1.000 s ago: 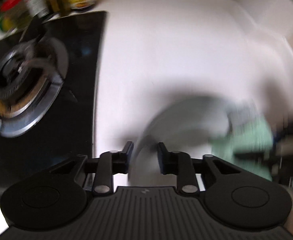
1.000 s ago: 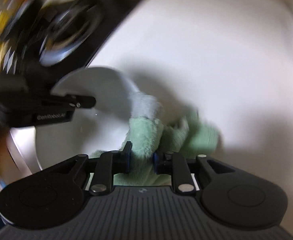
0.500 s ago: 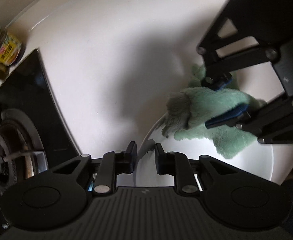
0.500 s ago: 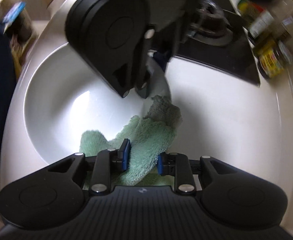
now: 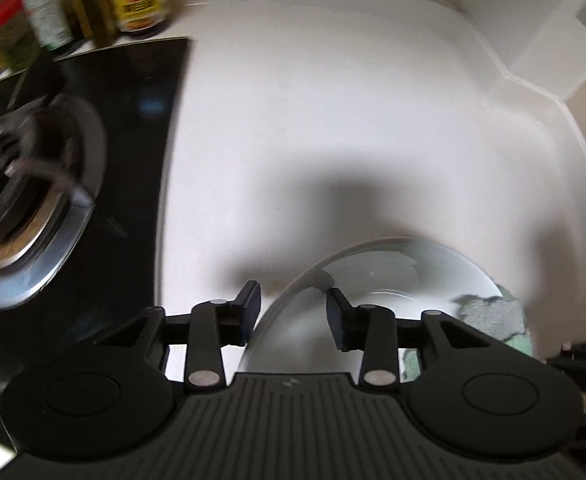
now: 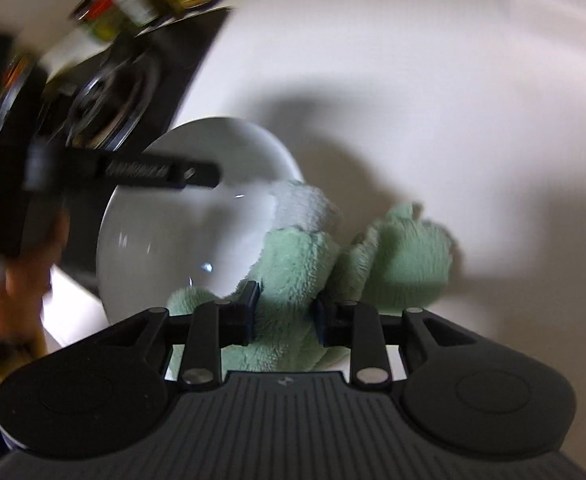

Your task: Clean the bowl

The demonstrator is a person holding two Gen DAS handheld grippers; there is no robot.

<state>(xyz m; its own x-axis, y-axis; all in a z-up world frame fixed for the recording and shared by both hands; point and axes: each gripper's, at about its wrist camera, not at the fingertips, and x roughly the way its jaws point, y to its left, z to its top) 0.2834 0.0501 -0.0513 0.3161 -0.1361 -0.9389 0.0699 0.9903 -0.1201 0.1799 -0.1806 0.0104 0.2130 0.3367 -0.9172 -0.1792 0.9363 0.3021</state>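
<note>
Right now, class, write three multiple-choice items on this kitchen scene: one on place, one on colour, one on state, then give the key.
1. Where is the stove burner relative to the bowl?
A. left
B. right
C. inside it

2. What colour is the cloth?
A. red
B. pale green
C. black

3. What is the right tool doing?
A. empty
B. clamping the cloth
C. gripping a jar

Key: 1 A, the left wrist view shows the burner left of the bowl; 2 B, its pile is pale green; 3 B, cloth is pinched between its fingers.
</note>
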